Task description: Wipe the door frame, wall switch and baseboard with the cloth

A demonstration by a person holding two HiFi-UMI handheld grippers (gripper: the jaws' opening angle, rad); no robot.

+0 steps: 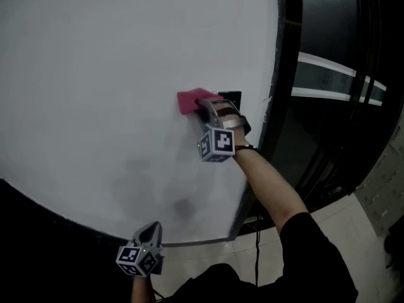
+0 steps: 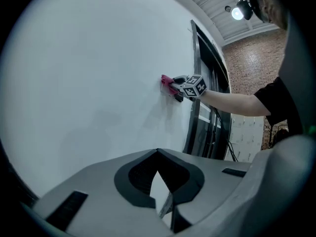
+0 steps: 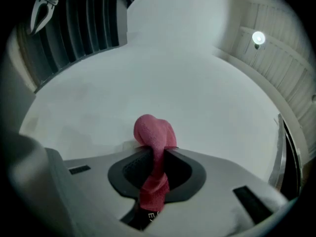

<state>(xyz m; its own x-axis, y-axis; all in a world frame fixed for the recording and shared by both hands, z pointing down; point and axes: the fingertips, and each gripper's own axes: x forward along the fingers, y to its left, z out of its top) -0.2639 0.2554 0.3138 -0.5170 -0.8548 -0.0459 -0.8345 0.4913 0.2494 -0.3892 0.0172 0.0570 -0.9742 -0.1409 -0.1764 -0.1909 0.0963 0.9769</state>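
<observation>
Head view: cloth pressed on wall, just beside wall switch, nr door frame.
R gripper: clamped on cloth for wiping.
L gripper: jaws together, empty, parked low.

Pink cloth, white wall, black door frame, black-and-white marker cube.

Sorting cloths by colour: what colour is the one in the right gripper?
Pink cloth; clearest in right gripper view.
</observation>
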